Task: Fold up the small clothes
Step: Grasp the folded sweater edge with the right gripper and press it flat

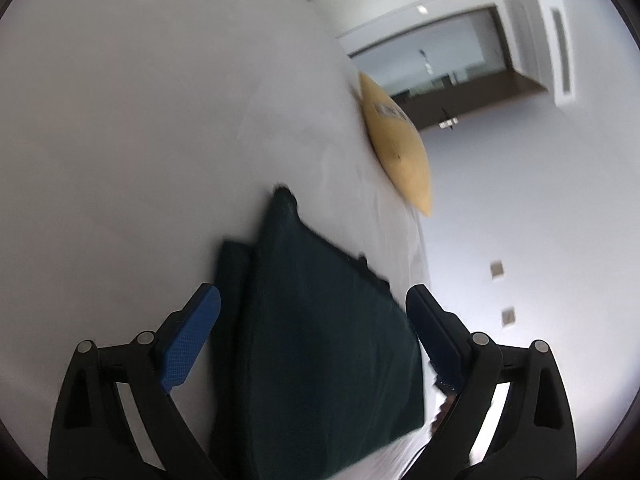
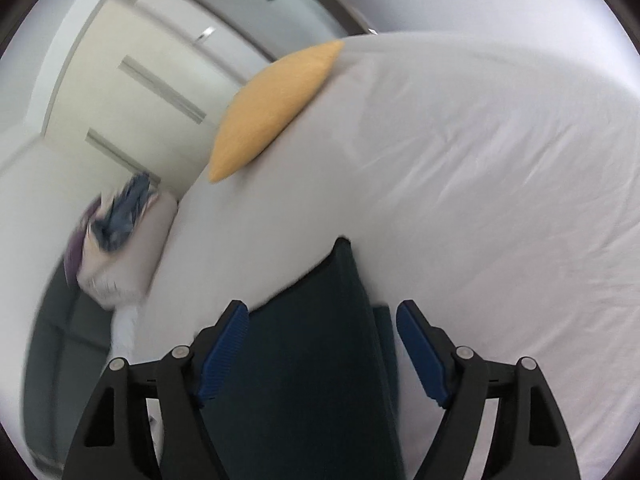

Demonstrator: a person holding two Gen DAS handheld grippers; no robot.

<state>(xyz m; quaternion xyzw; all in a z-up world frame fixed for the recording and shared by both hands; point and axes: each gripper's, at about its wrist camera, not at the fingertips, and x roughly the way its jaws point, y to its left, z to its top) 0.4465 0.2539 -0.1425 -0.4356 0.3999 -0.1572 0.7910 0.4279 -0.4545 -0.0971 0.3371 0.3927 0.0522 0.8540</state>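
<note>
A dark green garment (image 1: 320, 340) lies folded in layers on the white bed sheet (image 1: 140, 140). My left gripper (image 1: 312, 304) stands open over it, its blue pads (image 1: 192, 340) wide apart and clear of the cloth. In the right wrist view the same dark green garment (image 2: 312, 360) stretches away between the fingers. My right gripper (image 2: 322, 318) is open too, with its blue pads (image 2: 224, 352) either side of the cloth; the left pad lies close to the cloth's edge. Nothing is gripped by either one.
A yellow cushion (image 1: 400, 140) rests at the bed's edge, also seen as the yellow cushion (image 2: 272, 108). A pale basket with blue and purple clothes (image 2: 116, 236) stands beside the bed. White sheet (image 2: 500, 200) spreads wide to the right.
</note>
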